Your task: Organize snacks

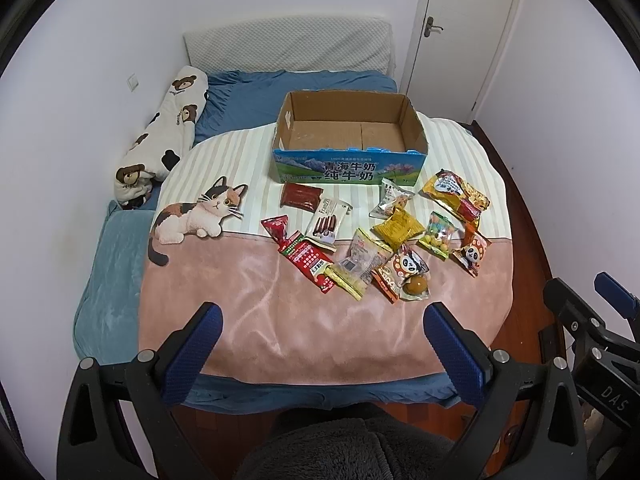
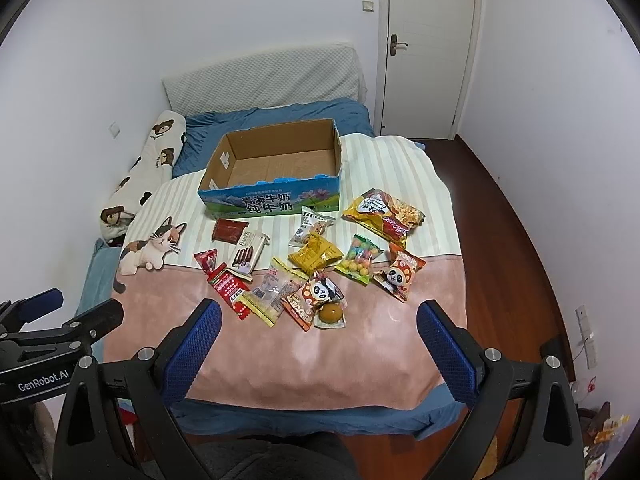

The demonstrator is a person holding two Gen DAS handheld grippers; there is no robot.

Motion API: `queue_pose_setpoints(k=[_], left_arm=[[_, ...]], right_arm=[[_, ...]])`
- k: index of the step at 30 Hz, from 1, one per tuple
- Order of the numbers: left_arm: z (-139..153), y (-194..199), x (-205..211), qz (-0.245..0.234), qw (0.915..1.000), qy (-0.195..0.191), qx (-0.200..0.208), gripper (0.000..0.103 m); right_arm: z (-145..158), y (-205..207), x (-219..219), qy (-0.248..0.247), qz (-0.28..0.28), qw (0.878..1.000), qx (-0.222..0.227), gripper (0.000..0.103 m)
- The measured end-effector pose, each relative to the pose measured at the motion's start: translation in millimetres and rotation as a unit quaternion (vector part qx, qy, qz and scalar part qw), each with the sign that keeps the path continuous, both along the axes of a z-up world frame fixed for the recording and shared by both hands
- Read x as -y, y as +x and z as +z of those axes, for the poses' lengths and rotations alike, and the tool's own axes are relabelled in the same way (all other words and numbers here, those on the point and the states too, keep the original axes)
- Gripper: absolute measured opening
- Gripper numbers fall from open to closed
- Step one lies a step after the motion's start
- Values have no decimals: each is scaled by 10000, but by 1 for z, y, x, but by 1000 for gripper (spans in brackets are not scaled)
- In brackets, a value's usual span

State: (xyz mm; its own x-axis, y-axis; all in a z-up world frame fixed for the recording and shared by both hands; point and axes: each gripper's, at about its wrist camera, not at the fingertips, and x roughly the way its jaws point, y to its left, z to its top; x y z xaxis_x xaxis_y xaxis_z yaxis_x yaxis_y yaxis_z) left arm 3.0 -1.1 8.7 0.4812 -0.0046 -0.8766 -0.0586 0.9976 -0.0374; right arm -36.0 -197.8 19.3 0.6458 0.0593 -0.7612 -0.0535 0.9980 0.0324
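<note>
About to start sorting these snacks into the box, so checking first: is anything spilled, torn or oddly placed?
Nothing spilled. The cardboard box sits empty, its near rim ragged with torn blue edging. The snack packets lie loose on the blanket, several overlapping in a heap near the panda packet. Both grippers hang open above the bed's near edge.

Left claw [image 1: 322, 340] low, level, jaws spread wide, nothing between blue pads. Right claw [image 2: 318, 338] alongside to its right, same height, jaws equally wide, also holding nothing.
</note>
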Motion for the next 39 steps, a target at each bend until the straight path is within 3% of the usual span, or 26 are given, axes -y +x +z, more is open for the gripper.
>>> queue_pose_setpoints(k=[39], left_arm=[[4,5,0,25,9999,94,64,103]], right_arm=[[2,7,-3,-43,14,10000,64,100]])
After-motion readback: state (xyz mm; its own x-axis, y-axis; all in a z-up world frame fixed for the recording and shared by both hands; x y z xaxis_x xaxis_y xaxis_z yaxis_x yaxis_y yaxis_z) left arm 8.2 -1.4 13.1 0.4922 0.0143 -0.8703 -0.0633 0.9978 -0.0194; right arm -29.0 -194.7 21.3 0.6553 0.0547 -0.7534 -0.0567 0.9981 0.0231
